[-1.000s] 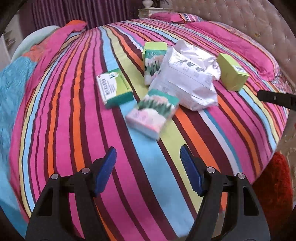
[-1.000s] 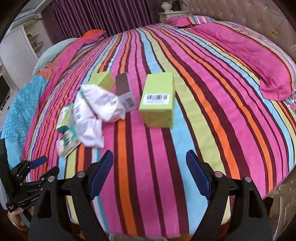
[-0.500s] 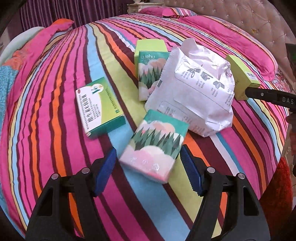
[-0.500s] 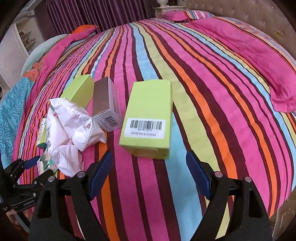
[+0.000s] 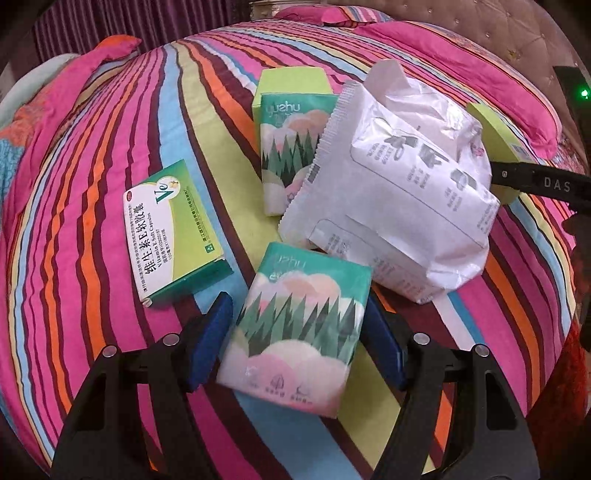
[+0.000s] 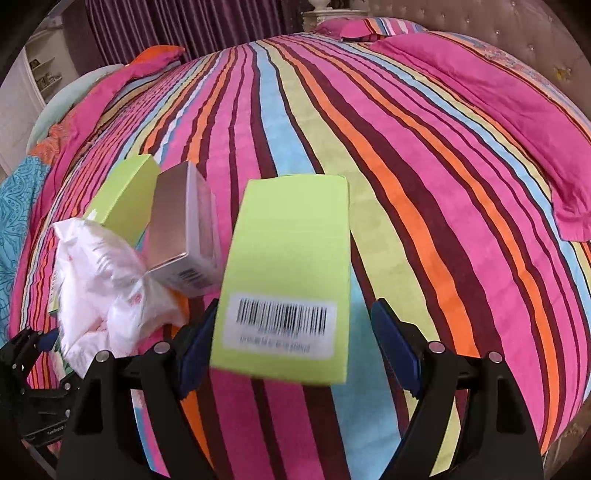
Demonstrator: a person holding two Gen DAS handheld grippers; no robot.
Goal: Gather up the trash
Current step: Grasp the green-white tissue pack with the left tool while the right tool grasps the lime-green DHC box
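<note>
A tissue pack (image 5: pixel 295 328) printed with green trees lies between the spread jaws of the left gripper (image 5: pixel 297 339); a lime box (image 6: pixel 288 273) with a barcode label lies between the right gripper's (image 6: pixel 295 347) parted jaws.

Stripes everywhere on the bedspread (image 5: pixel 92 258): hot pink, maroon, orange, sky blue and lime, with plain pink pillows (image 6: pixel 517 122) along the edge and purple curtains (image 6: pixel 155 26) behind. Up front, the tissue pack (image 5: pixel 295 332) shows dark green pines under peach and pink clouds on a teal top, its twin tissue pack (image 5: pixel 288 147) printed the same, beside a green-and-white vitamin box (image 5: pixel 173 229) and a white crinkled bag (image 5: pixel 399 184) with grey print. Over on the right, a lime-green box (image 6: pixel 291 266) flashes a white barcode label, next to a metallic rose-brown box (image 6: pixel 181 225), and both grippers wear blue pads (image 5: pixel 210 339) on black frames.
</note>
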